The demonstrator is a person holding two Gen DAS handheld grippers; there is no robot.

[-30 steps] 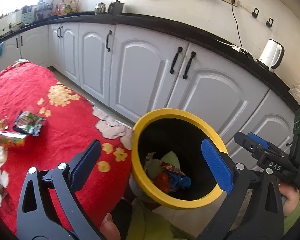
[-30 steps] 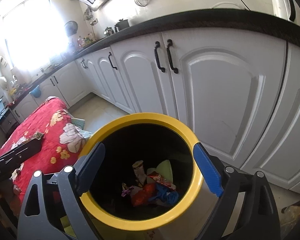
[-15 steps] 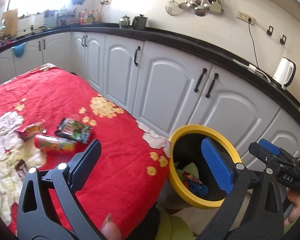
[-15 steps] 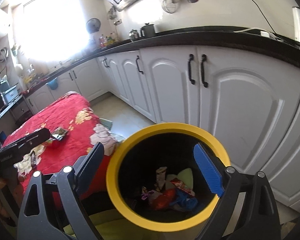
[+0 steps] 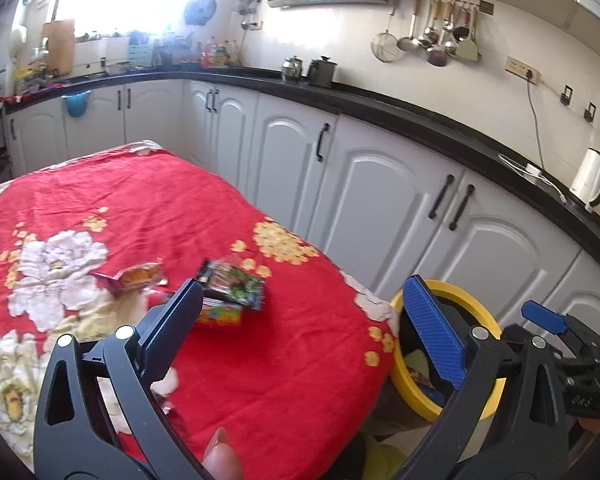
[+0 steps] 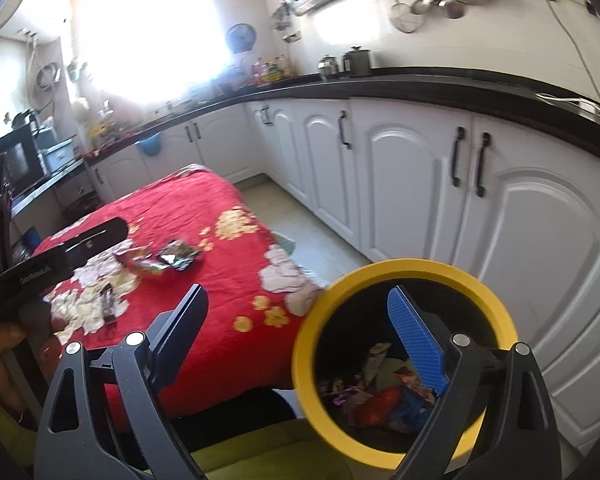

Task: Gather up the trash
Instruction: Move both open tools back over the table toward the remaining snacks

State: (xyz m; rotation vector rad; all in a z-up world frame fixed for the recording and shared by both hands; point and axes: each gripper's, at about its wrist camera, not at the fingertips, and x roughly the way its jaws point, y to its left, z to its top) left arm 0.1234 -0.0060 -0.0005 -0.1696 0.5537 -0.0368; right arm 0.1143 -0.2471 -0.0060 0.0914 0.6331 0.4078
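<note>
White kitchen cabinets (image 5: 380, 184) curve along the back under a black counter, and up front a worktop under a red floral cloth (image 5: 148, 208) fills the left wrist view. Left gripper (image 5: 304, 332) hangs over the cloth's near edge, jaws spread wide, nothing between them. Just past its left finger lie the wrappers: a dark green packet (image 5: 234, 284) resting on an orange one (image 5: 220, 315), with a pink and yellow wrapper (image 5: 138, 276) close beside them. More scraps show near the left of the cloth in the right wrist view, among them a small dark one (image 6: 108, 304). Right gripper (image 6: 300, 334) sits over the yellow-rimmed bin (image 6: 420, 268), jaws apart and empty; the bin stands beside the worktop's corner and already has crumpled wrappers (image 6: 380, 396) at its bottom
</note>
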